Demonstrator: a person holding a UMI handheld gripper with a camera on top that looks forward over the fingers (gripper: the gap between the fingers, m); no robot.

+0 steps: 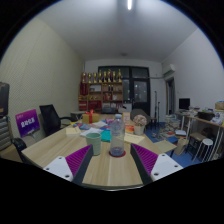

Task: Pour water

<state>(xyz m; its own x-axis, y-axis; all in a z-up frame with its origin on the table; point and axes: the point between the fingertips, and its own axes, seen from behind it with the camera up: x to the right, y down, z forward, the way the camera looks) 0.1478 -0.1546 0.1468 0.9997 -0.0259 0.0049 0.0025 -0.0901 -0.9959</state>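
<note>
A clear plastic water bottle (117,134) stands upright on a round dark red coaster (117,152) on the wooden table (60,146). Left of it, close by, stands a pale green cup (96,143). My gripper (112,165) hangs open in front of both, its purple pads (77,160) spread wide at either side. Nothing is between the fingers. The bottle and the cup lie just ahead of them, the bottle about midway between the two fingers.
Small cluttered items (97,126) lie on the table behind the bottle. A black chair (47,120) and a purple sign (27,124) stand at the left. A red shelf (103,96) lines the far wall, and desks with monitors (184,104) stand at the right.
</note>
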